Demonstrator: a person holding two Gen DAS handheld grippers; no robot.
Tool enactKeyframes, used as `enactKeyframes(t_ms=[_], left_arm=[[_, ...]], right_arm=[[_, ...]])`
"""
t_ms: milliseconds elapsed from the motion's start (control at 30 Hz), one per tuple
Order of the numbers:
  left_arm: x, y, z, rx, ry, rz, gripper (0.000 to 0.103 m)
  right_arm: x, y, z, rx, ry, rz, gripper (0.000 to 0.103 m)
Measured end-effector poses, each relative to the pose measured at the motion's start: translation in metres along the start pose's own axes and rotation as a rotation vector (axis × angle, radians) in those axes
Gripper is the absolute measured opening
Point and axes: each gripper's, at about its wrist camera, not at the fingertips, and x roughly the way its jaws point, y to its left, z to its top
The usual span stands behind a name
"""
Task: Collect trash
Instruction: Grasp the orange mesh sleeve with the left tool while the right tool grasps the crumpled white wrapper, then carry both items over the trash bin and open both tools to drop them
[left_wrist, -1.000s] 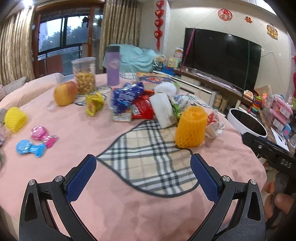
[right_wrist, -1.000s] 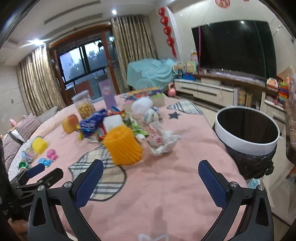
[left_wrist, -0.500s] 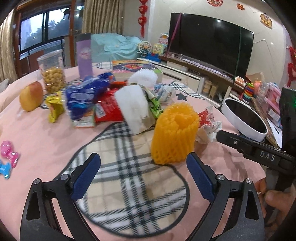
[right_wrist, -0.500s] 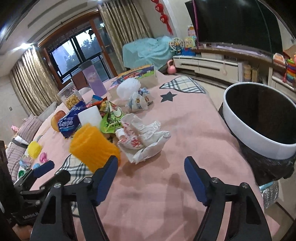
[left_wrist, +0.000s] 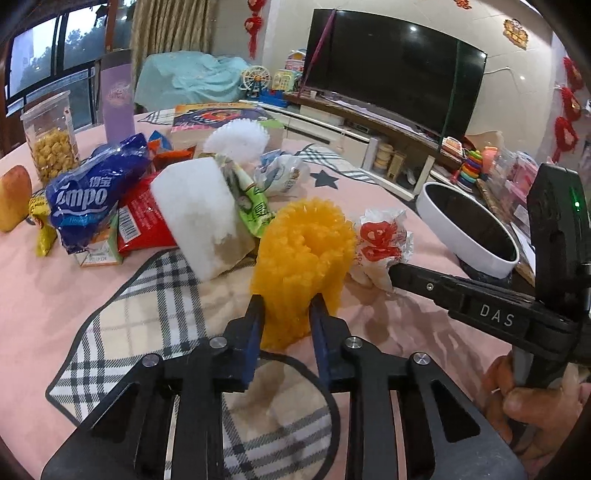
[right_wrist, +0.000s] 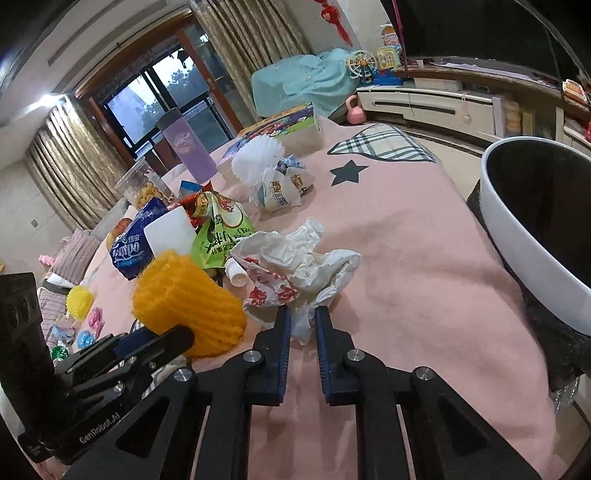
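A: In the left wrist view, the left gripper (left_wrist: 286, 314) is closed on the orange foam fruit net (left_wrist: 301, 266) at the centre of the frame. How to lift it well?

B: Straight up, gently; foam squashes and may slip.

A: In the right wrist view?

B: The right gripper (right_wrist: 302, 325), low centre, pinches the crumpled white wrapper (right_wrist: 295, 266). Carry it to the white-rimmed trash bin (right_wrist: 517, 236) at the right edge, and release over its opening.
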Motion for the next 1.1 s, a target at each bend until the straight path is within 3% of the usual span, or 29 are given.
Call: enactKeyframes(t_ms=[133,633,1100], left_arm=[[-0.005,-0.006,0.003,0.01,-0.022,-0.017,0.021],[-0.006,-0.052,0.018,0.084,-0.045,-0.091,0.021],[0.014,-0.128,0.045,0.178,-0.022,-0.192,0.021]], right_arm=[[-0.011,-0.007,0.001,0.013,-0.026,-0.003,0.008],[-0.066,-0.044,0.004,0.065,-0.126,-0.057,0.005],[-0.115,-0.097,0.016,0.143,-0.223,-0.164,0.005]])
